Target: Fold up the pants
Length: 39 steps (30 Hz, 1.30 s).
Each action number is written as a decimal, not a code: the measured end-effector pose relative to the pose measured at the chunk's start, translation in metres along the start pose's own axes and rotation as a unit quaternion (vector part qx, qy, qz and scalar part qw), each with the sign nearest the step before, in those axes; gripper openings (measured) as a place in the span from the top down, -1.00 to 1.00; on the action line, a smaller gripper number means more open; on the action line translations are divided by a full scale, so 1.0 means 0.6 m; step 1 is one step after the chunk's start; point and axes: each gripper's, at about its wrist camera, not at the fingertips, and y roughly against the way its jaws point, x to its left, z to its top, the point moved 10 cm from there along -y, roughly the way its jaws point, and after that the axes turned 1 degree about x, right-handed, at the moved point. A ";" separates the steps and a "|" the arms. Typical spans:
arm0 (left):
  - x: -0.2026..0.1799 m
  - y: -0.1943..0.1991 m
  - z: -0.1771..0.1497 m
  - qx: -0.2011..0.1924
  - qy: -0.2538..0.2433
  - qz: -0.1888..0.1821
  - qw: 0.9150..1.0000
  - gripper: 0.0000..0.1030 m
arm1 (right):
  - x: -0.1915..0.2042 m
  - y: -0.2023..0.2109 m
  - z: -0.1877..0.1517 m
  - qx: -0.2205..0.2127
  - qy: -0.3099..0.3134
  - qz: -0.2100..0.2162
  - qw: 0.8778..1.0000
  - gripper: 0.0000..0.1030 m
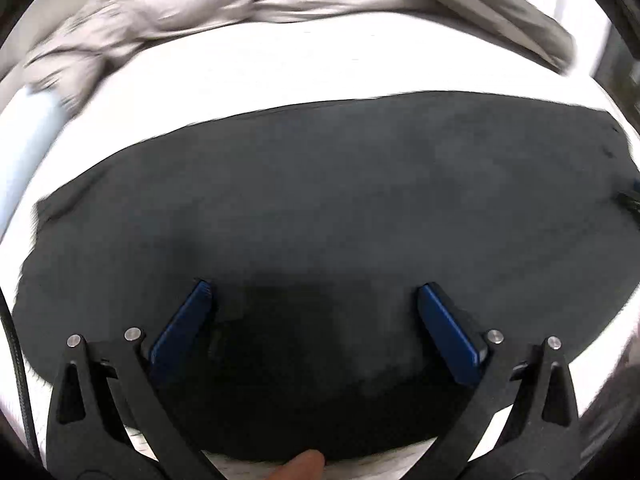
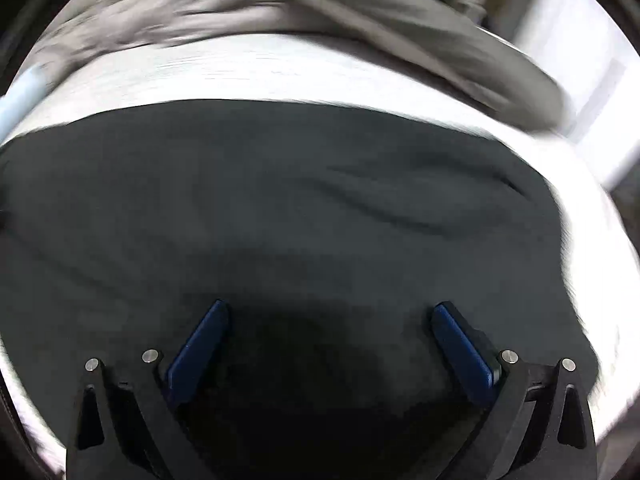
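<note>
Item: dark pants. Lying spread on a white bench, near the front edge. In the left wrist view the cloth is mostly smooth, already gathered into a broad compact shape. In the right wrist view it carries several long wrinkles on its right part. How many layers it has cannot be told.

Item: left gripper. Jaws spread wide, holding nothing; both blue pads hang over the near part of the pants. Whether the tips touch the cloth cannot be told. A fingertip shows at the bottom edge of this view.

Item: right gripper. Jaws likewise spread wide and empty, poised over the near part of the pants.

Item: grey garment. Crumpled heap at the far side of the bench, well apart from the pants, with bare bench between them. Blurred in both views.

Item: pale blue object. At the far left of the bench; too blurred to identify.

Risks, as judged:
- Jaws closing on the top layer only; the lower layers would stay behind and the fold would come apart when lifted.
- Wrinkles on the right part pressed into the fold if not smoothed first.
- Uneven grips by the two grippers; the edges would land askew.
- A carried fold swinging too far and reaching the grey garment.
</note>
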 end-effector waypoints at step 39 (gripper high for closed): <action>-0.281 -0.016 0.065 0.000 -0.067 -0.100 0.993 -0.98 | 0.113 0.076 0.057 -0.052 0.007 0.071 0.996 -0.99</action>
